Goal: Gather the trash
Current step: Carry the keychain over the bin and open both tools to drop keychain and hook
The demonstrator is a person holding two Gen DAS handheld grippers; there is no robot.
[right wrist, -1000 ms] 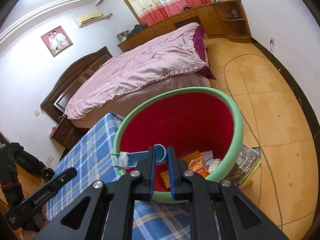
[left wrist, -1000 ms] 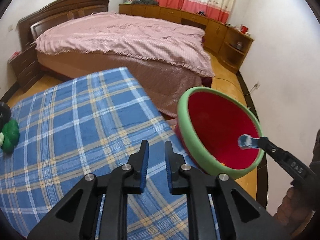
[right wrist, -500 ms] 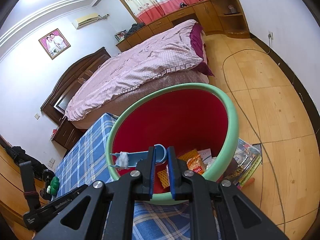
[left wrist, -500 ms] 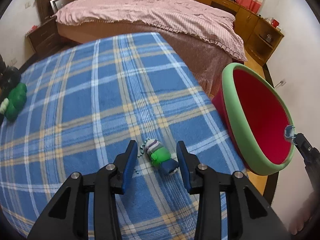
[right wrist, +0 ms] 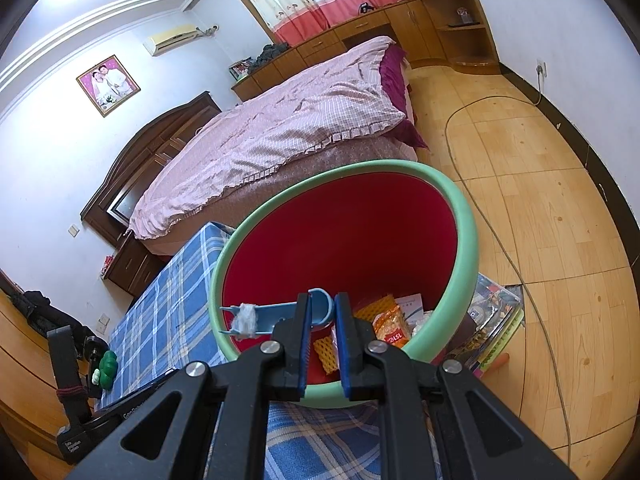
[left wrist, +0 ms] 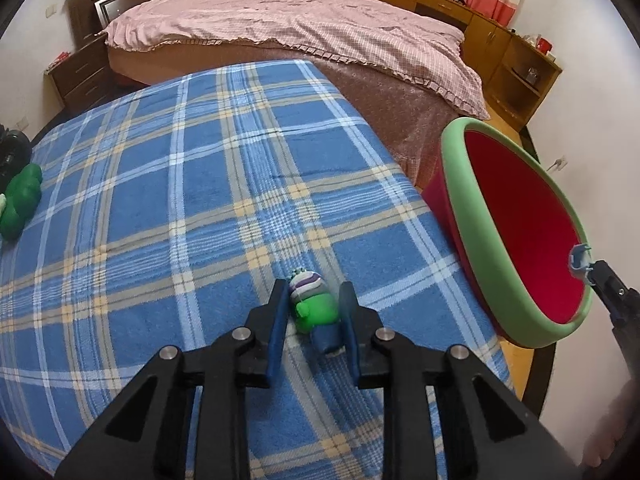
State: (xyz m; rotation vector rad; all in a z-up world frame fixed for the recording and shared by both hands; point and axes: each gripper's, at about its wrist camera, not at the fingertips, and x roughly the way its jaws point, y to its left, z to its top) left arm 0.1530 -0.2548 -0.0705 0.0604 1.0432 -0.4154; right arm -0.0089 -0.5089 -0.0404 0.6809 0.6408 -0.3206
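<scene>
In my left wrist view, the small toy figure [left wrist: 314, 308] lies on the blue plaid cloth [left wrist: 168, 208], directly between the fingers of my left gripper [left wrist: 312, 318]. Its long axis runs along the fingers, striped cap pointing away from me. The jaws have just been closing around it, but I cannot tell if both pads already press on it. The red bin [left wrist: 516, 224] stands to the right, beyond the cloth edge, so the left hand is nearer to the toy. In my right wrist view, my right gripper [right wrist: 322, 322] is clenched on the blue clip [right wrist: 280, 314] at the rim of the red bin [right wrist: 348, 240], which already contains wrappers [right wrist: 390, 328].
</scene>
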